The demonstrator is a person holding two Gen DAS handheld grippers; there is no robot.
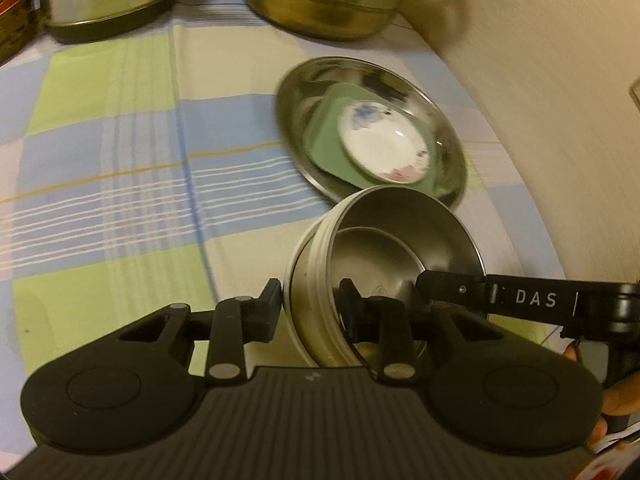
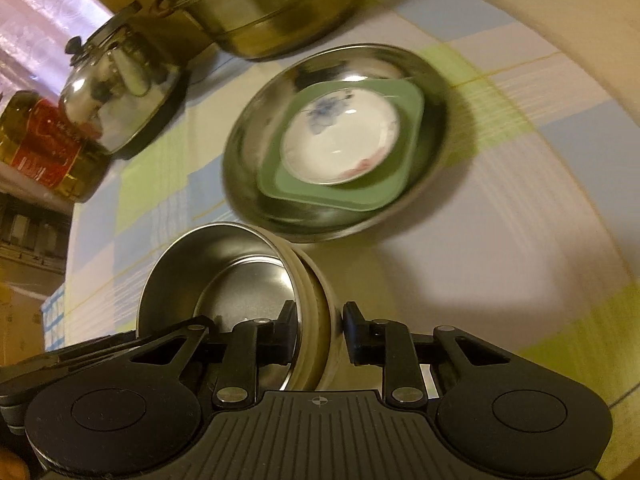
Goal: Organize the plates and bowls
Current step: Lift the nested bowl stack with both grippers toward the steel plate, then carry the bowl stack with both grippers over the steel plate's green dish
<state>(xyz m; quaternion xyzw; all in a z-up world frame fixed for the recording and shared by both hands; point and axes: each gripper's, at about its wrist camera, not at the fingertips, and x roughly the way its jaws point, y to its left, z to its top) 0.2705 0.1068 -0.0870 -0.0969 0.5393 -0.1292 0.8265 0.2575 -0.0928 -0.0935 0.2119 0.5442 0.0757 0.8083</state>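
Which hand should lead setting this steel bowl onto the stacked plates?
Probably right: left gripper and right gripper both clamp the white-sided steel bowl; the stacked plates lie nearer the right.

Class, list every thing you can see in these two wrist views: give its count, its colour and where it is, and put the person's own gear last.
Steel bowl: one, silver inside with a cream outer wall, tilted, nearest both cameras, gripped at opposite rims.
Steel plate: one, silver, on the cloth beyond the bowl.
Green dish: one, squarish, inside the steel plate.
White saucer: one, blue and pink flowers, on the green dish.
Pot: one, brassy, far end.
Kettle: one, shiny steel, beside the pot.
Bottle: one, amber, red label, table edge.
Tablecloth: one, green, blue and cream checks.
Left claw: black, shut on the bowl's rim.
Right claw: black, shut on the opposite rim.
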